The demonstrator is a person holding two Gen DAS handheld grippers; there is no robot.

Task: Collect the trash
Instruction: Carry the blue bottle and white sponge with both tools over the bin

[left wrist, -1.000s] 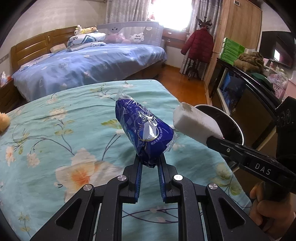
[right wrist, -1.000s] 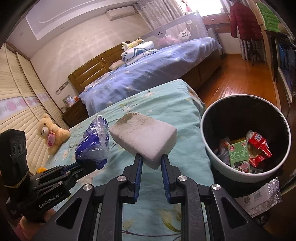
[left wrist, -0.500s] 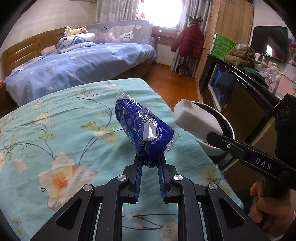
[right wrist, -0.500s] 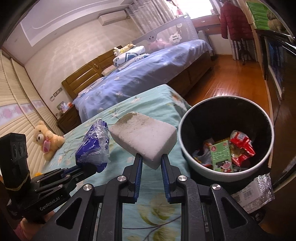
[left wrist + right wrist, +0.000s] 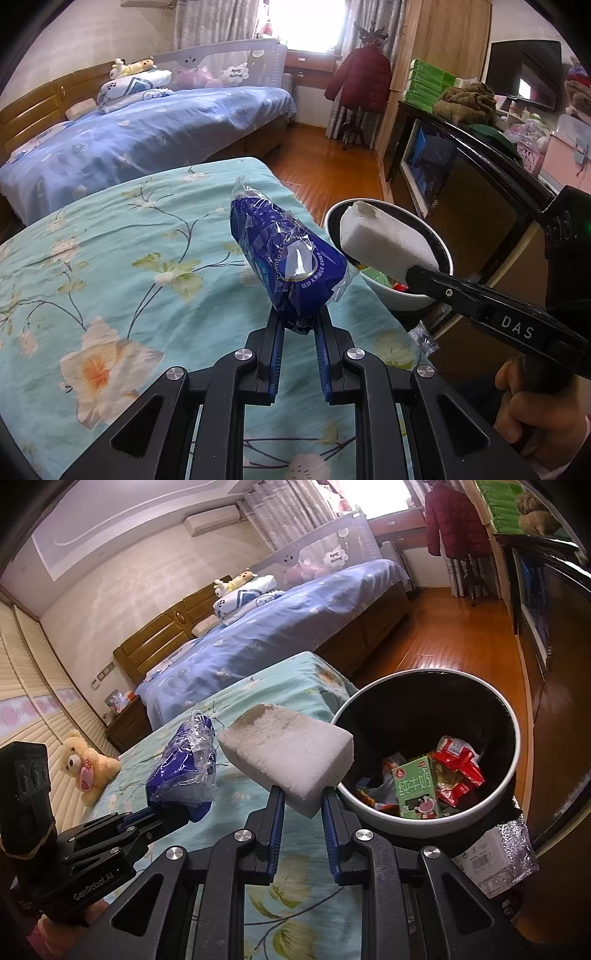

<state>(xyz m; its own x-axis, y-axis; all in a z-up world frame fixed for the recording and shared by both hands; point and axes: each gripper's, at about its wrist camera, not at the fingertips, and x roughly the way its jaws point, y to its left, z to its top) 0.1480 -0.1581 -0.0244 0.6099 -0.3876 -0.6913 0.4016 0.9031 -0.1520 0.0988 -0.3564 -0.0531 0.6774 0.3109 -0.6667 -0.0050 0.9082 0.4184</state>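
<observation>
My left tongs (image 5: 298, 322) clamp a crinkly blue plastic wrapper (image 5: 286, 260), my right tongs (image 5: 302, 798) a white foam block (image 5: 286, 751); both are unreleased beside the round white-rimmed trash bin (image 5: 514, 716), which already holds scraps.

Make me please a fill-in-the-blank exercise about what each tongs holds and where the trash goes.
1. The left tongs grip a crumpled ____ plastic wrapper.
2. The right tongs grip a white ____ block.
3. The round bin already holds a ____ milk carton and red wrappers.
4. The bin stands beside the bed with the ____ cover.

Missing words: blue; foam; green; floral
</observation>
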